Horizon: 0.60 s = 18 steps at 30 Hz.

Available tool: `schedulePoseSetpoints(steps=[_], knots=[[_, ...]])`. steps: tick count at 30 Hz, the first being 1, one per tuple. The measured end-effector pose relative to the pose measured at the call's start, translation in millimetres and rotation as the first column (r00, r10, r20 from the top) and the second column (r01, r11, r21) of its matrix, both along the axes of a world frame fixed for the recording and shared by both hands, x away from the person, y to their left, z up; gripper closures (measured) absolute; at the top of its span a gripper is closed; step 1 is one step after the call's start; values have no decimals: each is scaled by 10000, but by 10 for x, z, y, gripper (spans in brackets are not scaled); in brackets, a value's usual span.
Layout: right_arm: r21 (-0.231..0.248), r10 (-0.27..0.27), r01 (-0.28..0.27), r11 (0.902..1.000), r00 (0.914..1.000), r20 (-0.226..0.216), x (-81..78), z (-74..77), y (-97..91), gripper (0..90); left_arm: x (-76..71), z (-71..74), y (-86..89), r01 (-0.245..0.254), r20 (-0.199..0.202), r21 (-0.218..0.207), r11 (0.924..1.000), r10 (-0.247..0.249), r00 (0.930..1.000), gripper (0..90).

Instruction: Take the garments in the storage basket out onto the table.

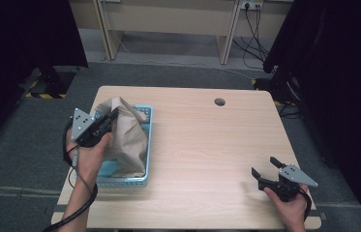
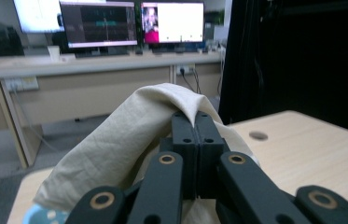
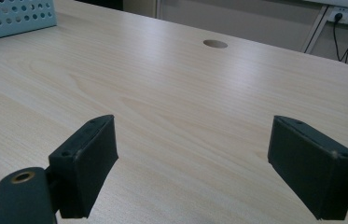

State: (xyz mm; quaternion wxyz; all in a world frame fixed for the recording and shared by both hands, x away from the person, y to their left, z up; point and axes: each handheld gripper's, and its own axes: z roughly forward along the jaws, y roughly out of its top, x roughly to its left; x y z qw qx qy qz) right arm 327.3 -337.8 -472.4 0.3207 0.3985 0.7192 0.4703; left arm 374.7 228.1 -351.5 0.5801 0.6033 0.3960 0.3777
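Right gripper: jaws spread wide, empty, low over the table near its front right corner.
Left gripper: clamped on the paper bag's top edge.
Paper bag: inside the blue basket, table's left side.

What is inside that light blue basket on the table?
A crumpled brown paper bag fills most of the light blue basket; the left gripper pinches its top edge. Whatever is inside the bag or under it is covered.
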Motion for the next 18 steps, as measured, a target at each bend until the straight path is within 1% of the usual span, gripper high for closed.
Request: schedulePoseSetpoints(steps=[1,2,7,14,16,18], knots=[[5,-6,6,10000,10000,-1,0,0,-1,167,0,0,0,0,0,0,10000,0,10000,897],[13,-13,13,10000,10000,5,-1,0,-1,166,-1,41,3,72,376,-27,10000,-71,9993,898],[2,-7,7,10000,10000,-14,1,0,0,167,-2,103,8,14,781,-26,10000,-12,9969,898],[12,-16,16,10000,10000,-20,1,0,-1,166,-26,193,28,-37,1022,-36,10000,41,9948,897],[5,-20,20,10000,10000,-4,0,0,0,167,-30,221,35,-9,1106,-100,9999,20,9939,897],[4,-17,17,10000,10000,3,0,0,0,167,-42,255,38,0,1095,-82,10000,9,9940,897]])
